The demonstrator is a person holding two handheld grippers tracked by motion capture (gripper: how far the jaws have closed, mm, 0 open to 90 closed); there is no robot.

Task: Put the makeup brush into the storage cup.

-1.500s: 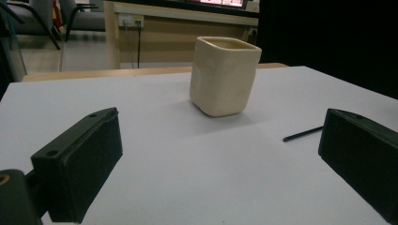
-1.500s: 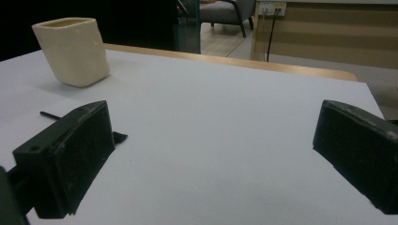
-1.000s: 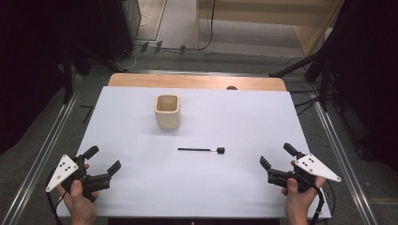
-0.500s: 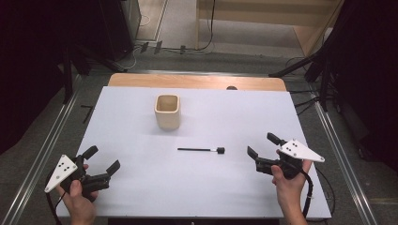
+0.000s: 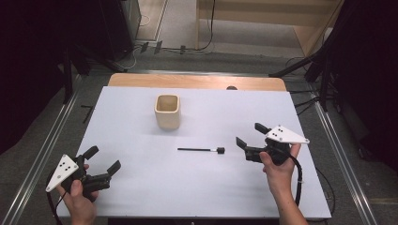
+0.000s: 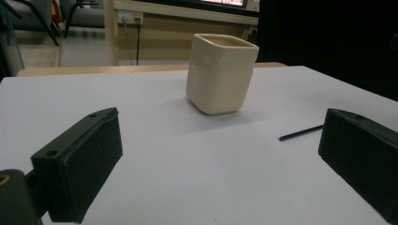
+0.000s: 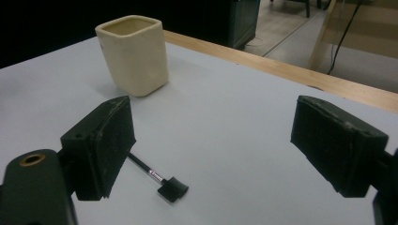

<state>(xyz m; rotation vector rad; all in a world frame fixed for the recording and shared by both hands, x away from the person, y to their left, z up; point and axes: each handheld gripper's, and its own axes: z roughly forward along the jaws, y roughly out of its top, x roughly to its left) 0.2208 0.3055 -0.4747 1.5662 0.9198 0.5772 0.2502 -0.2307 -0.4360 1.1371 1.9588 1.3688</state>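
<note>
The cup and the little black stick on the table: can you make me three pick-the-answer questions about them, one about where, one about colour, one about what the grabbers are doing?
1. Where does the black stick lie?
A. inside the cup
B. flat on the white table, nearer the person than the cup
C. on the floor

2. What colour is the cup?
A. cream
B. red
C. blue

3. What is the right gripper doing?
A. squeezing the cup
B. holding the stick
C. open, holding nothing

Answers:
1 B, the stick rests on the bare table, apart from the cup.
2 A, its walls look pale cream in every view.
3 C, its fingers stand wide apart above the table, with the stick's square end lying just ahead of them, untouched.
</note>
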